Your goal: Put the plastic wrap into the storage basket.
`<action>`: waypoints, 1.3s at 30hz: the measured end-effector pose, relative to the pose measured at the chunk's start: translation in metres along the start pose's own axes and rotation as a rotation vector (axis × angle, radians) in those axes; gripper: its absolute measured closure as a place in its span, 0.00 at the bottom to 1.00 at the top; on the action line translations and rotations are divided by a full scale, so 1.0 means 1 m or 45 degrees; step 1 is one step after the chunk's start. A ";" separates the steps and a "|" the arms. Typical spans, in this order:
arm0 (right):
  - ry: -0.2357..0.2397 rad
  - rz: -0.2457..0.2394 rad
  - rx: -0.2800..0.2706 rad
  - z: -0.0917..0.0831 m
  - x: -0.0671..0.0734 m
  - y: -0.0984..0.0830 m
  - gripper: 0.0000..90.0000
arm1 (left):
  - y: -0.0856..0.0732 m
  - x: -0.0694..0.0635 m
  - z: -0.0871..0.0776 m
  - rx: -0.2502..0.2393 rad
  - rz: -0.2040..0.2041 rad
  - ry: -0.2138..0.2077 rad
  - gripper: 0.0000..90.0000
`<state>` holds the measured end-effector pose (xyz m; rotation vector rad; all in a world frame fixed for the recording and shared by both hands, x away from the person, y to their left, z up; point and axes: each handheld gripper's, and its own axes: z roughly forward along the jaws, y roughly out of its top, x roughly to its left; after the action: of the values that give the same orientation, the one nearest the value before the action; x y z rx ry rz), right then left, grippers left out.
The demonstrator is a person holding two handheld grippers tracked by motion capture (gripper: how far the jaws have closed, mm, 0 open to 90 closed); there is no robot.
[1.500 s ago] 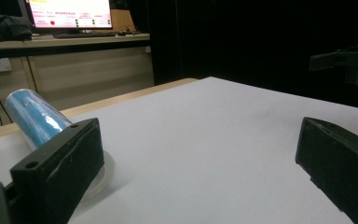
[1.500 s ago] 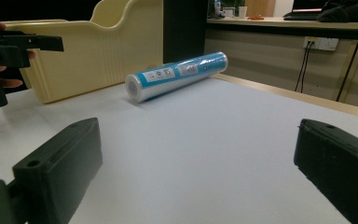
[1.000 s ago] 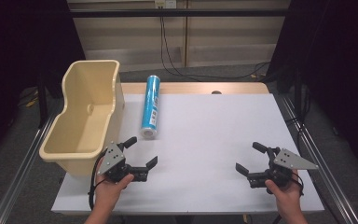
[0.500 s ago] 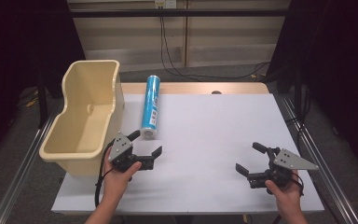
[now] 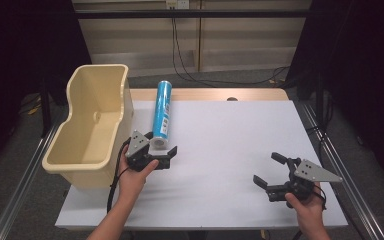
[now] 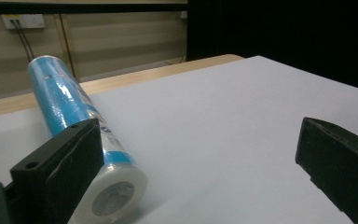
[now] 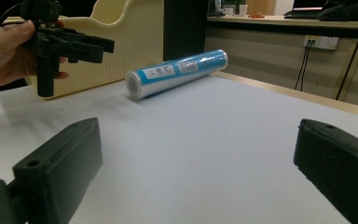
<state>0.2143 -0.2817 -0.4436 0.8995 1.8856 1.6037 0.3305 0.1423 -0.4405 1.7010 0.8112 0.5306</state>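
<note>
The left tool [image 5: 156, 156] is closing in, jaws wide and empty, on the near end of the blue roll [image 5: 162, 115] lying beside the cream bin [image 5: 87, 125]. Next, I judge, it must straddle the roll and close. The right tool [image 5: 279, 177] idles spread and empty on the surface [image 5: 230, 145].

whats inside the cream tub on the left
The cream tub looks empty in the high view: bare floor and inner walls, with one small mark on the far wall. The strip just behind its near rim is hidden.
</note>
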 end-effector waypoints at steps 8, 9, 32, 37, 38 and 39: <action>-0.002 -0.004 -0.002 0.000 0.000 0.000 0.01 | 0.009 0.008 0.015 0.024 -0.041 0.028 0.01; -0.003 -0.008 -0.003 0.000 0.000 0.000 0.01 | 0.011 0.009 0.019 0.049 -0.044 0.034 0.01; 0.007 -0.020 0.002 0.000 0.001 0.001 0.01 | 0.028 0.046 0.076 0.474 -0.189 0.207 0.00; 0.008 -0.022 0.003 0.000 0.000 0.001 0.01 | 0.025 0.053 0.084 0.539 -0.218 0.265 0.00; 0.009 -0.021 0.003 0.000 0.000 0.001 0.01 | 0.025 0.053 0.084 0.539 -0.218 0.265 0.00; 0.009 -0.022 0.004 0.000 0.000 0.001 0.01 | 0.024 0.056 0.087 0.563 -0.232 0.268 0.00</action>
<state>0.2142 -0.2813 -0.4428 0.8776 1.8959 1.5967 0.4348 0.1242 -0.4444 1.9641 1.2967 0.4292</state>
